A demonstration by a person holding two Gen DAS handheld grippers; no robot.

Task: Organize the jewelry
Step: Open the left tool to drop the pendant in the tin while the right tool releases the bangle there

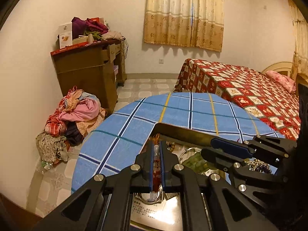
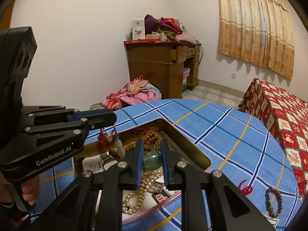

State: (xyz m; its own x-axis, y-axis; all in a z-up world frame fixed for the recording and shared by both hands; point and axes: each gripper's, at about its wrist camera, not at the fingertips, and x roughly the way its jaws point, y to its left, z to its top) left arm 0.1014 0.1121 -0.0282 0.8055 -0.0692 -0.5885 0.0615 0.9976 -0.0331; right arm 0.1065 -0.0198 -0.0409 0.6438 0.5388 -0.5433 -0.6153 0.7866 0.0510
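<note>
The left gripper [image 1: 157, 165] points down and forward over an open tray of jewelry [image 2: 169, 127]; its jaws are pressed nearly together on a thin cord with a red tassel and pale charms [image 2: 104, 137], which hangs below the jaw tips into the tray's far left corner. The right gripper [image 2: 152, 163] leans down at a similar slant just beside it, jaws drawn close with only a narrow gap, and whether they pinch anything cannot be told; under them lie a green stone bangle [image 2: 153, 158] and a pearl strand [image 2: 134, 196], and just beyond the tips a heap of brown wooden beads [image 2: 152, 137]. A hand [image 2: 28, 192] grips the left tool's handle at the lower left of the right wrist view. To the right of the right jaws, outside the tray, a dark bead bracelet [image 2: 273, 202] and a red knotted cord [image 2: 245, 189] lie on the table [image 1: 125, 127], which is covered by a blue plaid cloth. Past the table's far edge sit a pile of clothes [image 1: 77, 113] on the tiled floor, a brown wooden desk [image 1: 88, 71] stacked with boxes and fabric, a bed [image 1: 240, 88] with a red patterned cover on the right, and a beige curtain [image 1: 184, 13] on the white wall.
</note>
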